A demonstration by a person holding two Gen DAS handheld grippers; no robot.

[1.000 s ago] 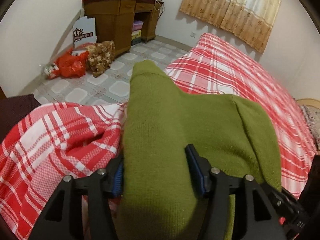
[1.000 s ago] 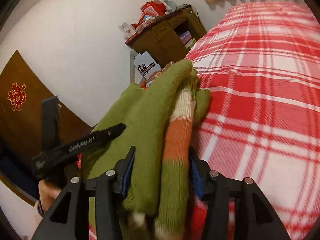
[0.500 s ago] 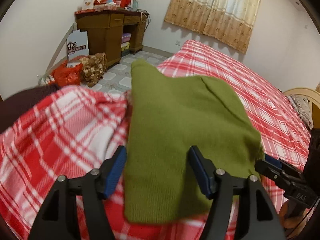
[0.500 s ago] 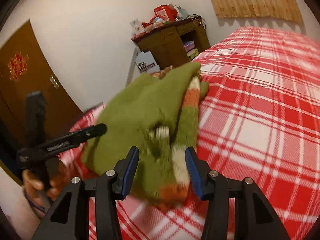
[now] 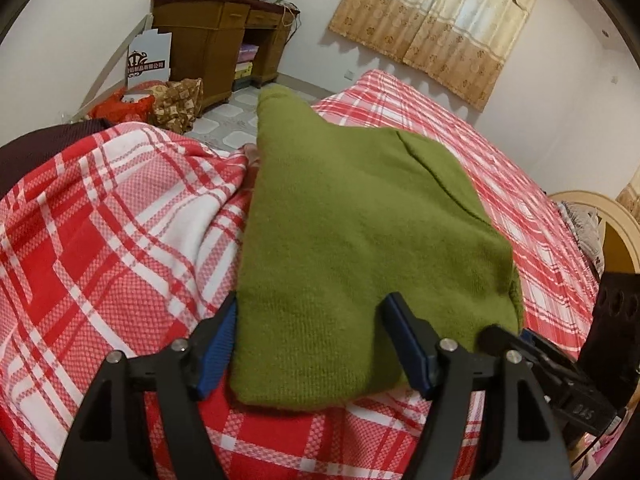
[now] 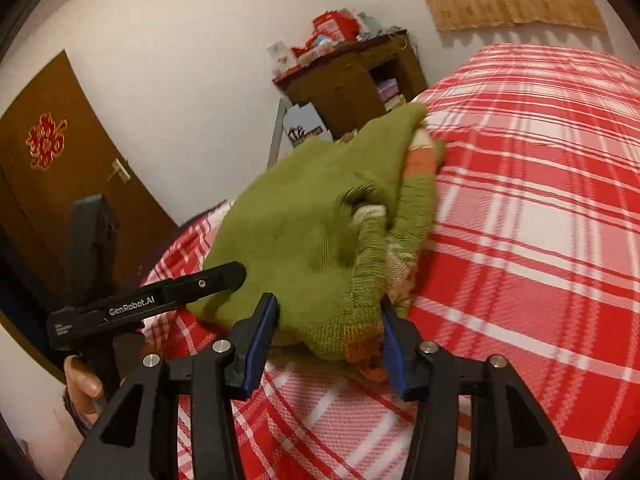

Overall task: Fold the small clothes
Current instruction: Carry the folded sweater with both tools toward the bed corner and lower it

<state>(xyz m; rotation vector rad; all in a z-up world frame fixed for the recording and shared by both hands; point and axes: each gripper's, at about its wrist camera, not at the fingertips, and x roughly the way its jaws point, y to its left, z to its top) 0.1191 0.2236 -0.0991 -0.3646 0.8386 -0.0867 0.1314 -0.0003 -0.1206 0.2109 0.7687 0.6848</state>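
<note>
Both grippers have let go: the left gripper [image 5: 308, 344] and right gripper [image 6: 326, 340] now gape around the folded green sweater [image 5: 352, 248], lying near the bed's [image 5: 100, 216] foot edge; this fold looks finished.

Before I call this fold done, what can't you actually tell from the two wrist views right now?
- Left view: whether the left claw grips the sweater; its near edge covers the gap between the pads.
- Left view: the folded-under layers; the top layer hides them.
- Right view: whether the right claw still pinches the hem; motion blur and bunched knit hide the contact.
- Right view: the striped part, smeared and mostly tucked under.
- Both views: the bed, cut off at the frame edges.
</note>
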